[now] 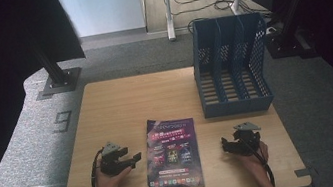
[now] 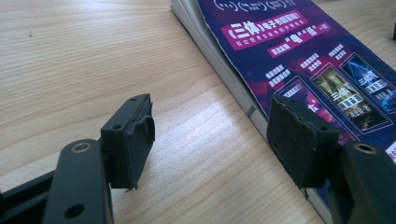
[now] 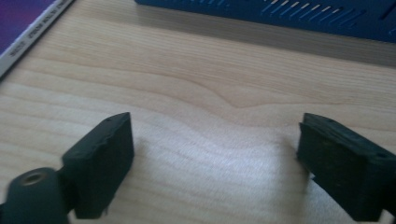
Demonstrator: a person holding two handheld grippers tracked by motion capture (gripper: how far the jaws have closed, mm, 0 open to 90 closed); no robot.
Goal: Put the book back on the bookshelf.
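Desk (image 1: 106,108) is shown bearing a blue file rack (image 1: 230,63) beyond the flat-lying magazine (image 1: 173,153), flanked by the left tool (image 1: 132,158) and right tool (image 1: 227,145), both wide and empty; approach is judged underway, its spine edge to be gripped next.

The magazine (image 2: 299,60) beside the left tool (image 2: 210,135) runs off the picture's top and right edges; its cover print is too small to read. Beyond the right tool (image 3: 215,154), the blue file rack (image 3: 280,14) is cut off at the top.
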